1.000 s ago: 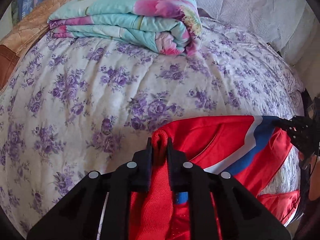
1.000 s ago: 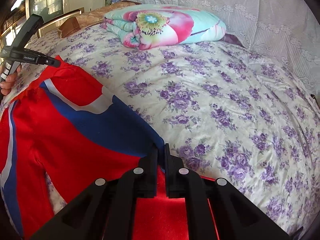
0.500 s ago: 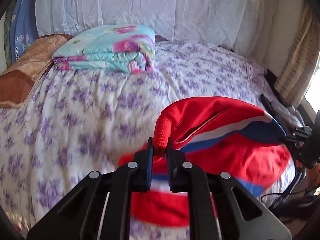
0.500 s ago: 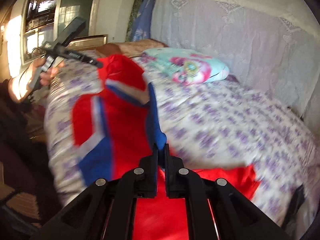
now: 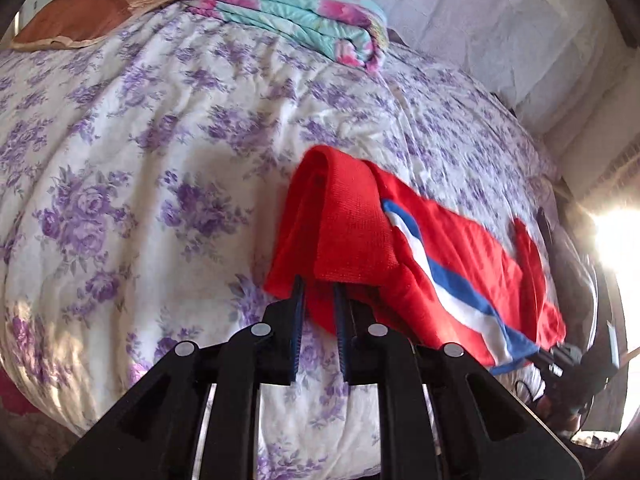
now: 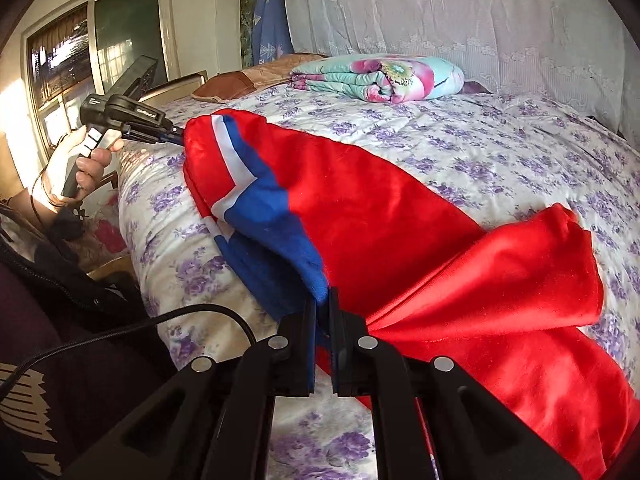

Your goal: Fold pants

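Observation:
The red pants (image 5: 432,256) with a white and blue side stripe lie stretched along the near edge of the bed. My left gripper (image 5: 318,292) is shut on the red ribbed waistband (image 5: 344,224). It also shows at the left of the right wrist view (image 6: 176,136), clamped on the same end. My right gripper (image 6: 322,304) is shut on the blue part of the pants (image 6: 288,248), near the bed's edge. It shows dimly at the lower right of the left wrist view (image 5: 560,360). One red leg (image 6: 532,268) is doubled over on the bed to the right.
The bed has a white cover with purple flowers (image 5: 160,152). A folded turquoise floral quilt (image 6: 380,76) and a brown pillow (image 5: 76,20) lie at the far end. A lace curtain (image 6: 460,12) hangs behind. A window (image 6: 80,64) is at left. A black cable (image 6: 160,316) hangs near my body.
Both grippers lifted the pants off the bed, swung them, and have now brought them back down, stretched along the bed's near edge. Both stay shut on the fabric.

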`<state>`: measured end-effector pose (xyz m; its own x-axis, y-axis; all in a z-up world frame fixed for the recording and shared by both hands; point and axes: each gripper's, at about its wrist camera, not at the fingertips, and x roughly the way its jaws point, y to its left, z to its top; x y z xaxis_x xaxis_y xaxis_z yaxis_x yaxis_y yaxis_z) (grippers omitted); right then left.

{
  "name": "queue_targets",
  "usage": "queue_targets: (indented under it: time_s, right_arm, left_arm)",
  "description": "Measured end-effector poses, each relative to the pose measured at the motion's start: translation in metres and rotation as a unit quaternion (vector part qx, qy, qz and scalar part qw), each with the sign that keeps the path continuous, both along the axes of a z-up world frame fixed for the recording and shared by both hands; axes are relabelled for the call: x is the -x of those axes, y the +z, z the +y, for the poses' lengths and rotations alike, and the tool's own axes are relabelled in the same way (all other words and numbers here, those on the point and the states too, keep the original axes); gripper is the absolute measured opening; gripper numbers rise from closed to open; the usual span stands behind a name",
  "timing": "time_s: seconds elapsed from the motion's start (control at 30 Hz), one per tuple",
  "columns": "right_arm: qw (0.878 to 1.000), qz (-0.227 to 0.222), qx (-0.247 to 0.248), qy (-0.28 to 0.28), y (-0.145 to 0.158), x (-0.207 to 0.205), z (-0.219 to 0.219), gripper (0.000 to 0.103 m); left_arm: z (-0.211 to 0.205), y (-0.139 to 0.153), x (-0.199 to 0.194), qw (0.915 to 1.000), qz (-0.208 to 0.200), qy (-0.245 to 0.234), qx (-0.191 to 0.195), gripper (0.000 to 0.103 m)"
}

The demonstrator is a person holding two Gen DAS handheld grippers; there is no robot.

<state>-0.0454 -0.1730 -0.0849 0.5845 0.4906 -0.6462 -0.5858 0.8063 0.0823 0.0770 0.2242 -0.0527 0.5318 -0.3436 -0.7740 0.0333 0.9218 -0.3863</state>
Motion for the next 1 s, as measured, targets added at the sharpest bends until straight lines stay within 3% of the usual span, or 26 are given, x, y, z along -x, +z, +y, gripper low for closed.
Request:
queue_targets:
  time_s: [0.2,0.3,0.37,0.4,0.43,0.5,0.57,0.6,0.63,0.67,0.7,0.8,0.83,0.87,0.93,1.0]
  right_arm:
    - [1.0,0.022,0.006,-0.007,-0.014,0.001,-0.003,0.006]
    - [1.0,0.023,-0.001,-0.006,-0.017,0.003,-0.003,0.009]
    - [1.0,0.022,-0.002,-0.005,-0.017,0.003,-0.001,0.009]
    - [1.0,0.022,-0.002,-0.005,-0.018,0.003,-0.001,0.009]
    - [1.0,0.021,-0.002,-0.005,-0.017,0.003,0.0,0.009]
    - [1.0,0.021,-0.007,-0.006,-0.015,0.004,0.002,0.009]
    - [1.0,0.017,0.0,-0.007,-0.015,0.006,0.004,0.009]
    - [1.0,0.019,0.002,-0.008,-0.016,0.006,0.004,0.009]
    - [1.0,0.022,0.003,-0.01,-0.018,0.007,0.003,0.01]
    - [1.0,0.024,0.001,-0.012,-0.019,0.008,0.0,0.011]
    - [1.0,0.024,-0.003,-0.015,-0.017,0.01,-0.003,0.013]
    - [0.999,0.014,-0.022,-0.032,0.001,0.015,-0.018,0.041]
    - [0.998,-0.006,-0.028,-0.052,0.013,0.017,-0.026,0.063]
    - [0.996,-0.031,-0.028,-0.085,0.028,0.016,-0.037,0.078]
    - [0.988,-0.055,-0.026,-0.14,0.051,0.002,-0.055,0.084]
    - [0.98,-0.036,-0.022,-0.195,0.064,-0.027,-0.07,0.094]
  left_arm:
    - [0.03,0.013,0.02,0.9963,0.0,0.083,-0.025,0.016]
    - [0.017,0.037,0.034,0.997,-0.028,0.062,-0.037,0.018]
    - [-0.009,0.054,0.038,0.9972,-0.057,0.029,-0.039,0.035]
    - [-0.026,0.061,0.038,0.9963,-0.071,0.014,-0.045,0.053]
    - [-0.044,0.066,0.038,0.9947,-0.087,0.0,-0.055,0.06]
    - [-0.081,0.067,0.033,0.9894,-0.111,-0.023,-0.091,0.06]
    - [-0.1,0.045,0.016,0.9887,-0.087,-0.034,-0.117,0.057]
    - [-0.1,0.027,0.005,0.9884,-0.061,-0.028,-0.136,0.045]
    - [-0.092,0.001,-0.008,0.9881,-0.021,-0.012,-0.152,0.024]
    - [-0.082,-0.018,-0.015,0.9885,0.001,-0.002,-0.151,0.013]
    - [-0.071,-0.023,-0.012,0.9914,-0.008,0.001,-0.13,0.009]
    - [-0.061,-0.015,-0.001,0.9941,-0.014,0.001,-0.108,0.008]
    - [-0.062,-0.007,0.003,0.9941,-0.017,-0.002,-0.107,0.009]
    - [-0.063,0.0,0.006,0.9942,-0.021,-0.007,-0.105,0.011]
    - [-0.073,0.017,0.014,0.9933,-0.041,-0.019,-0.107,0.021]
    - [-0.095,0.036,0.023,0.9896,-0.071,-0.042,-0.118,0.035]
